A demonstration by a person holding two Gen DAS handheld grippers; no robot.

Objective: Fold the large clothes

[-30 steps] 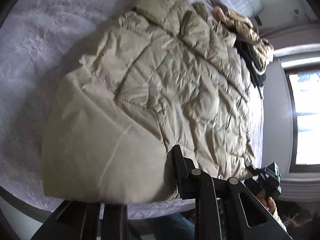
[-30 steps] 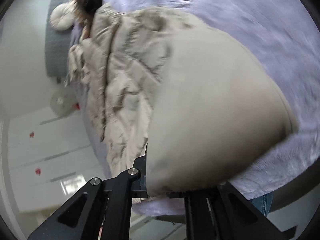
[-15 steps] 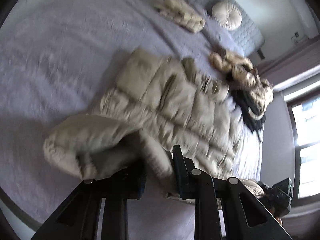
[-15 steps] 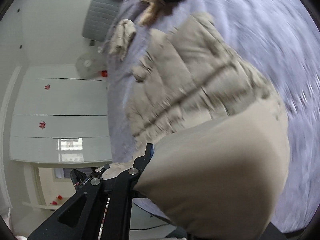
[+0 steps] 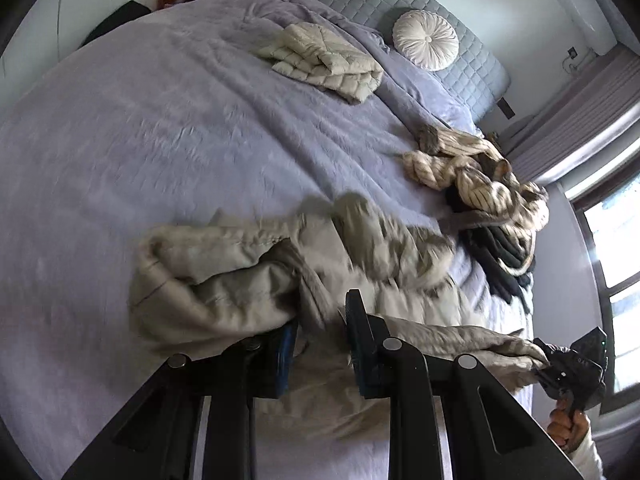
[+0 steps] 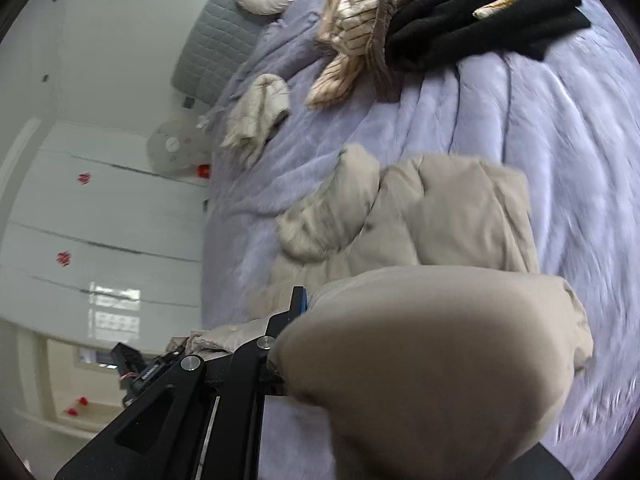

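Note:
A beige puffer jacket (image 5: 248, 280) lies bunched on the lavender bed (image 5: 140, 140), its near part lifted. My left gripper (image 5: 320, 332) is shut on a fold of its hem, with fabric pinched between the blue pads. At the right edge of the left wrist view, my right gripper (image 5: 568, 364) is shut on the other end of the same hem, which hangs stretched between the two. In the right wrist view the jacket (image 6: 452, 216) is doubled over, and a smooth bulge of it covers one finger of my right gripper (image 6: 332, 312). The left gripper (image 6: 140, 372) shows low at the left.
A folded beige jacket (image 5: 324, 60) lies near the grey headboard (image 5: 460, 52), beside a round white cushion (image 5: 426, 38). A heap of striped clothes (image 5: 472, 172) and black clothes (image 5: 500, 256) sits at the bed's right side. White wardrobe doors (image 6: 100, 220) stand beyond the bed.
Both grippers have risen and carried the jacket's near hem toward the headboard. The jacket, which was spread flat, now lies bunched and doubled over, and more of the bed shows.

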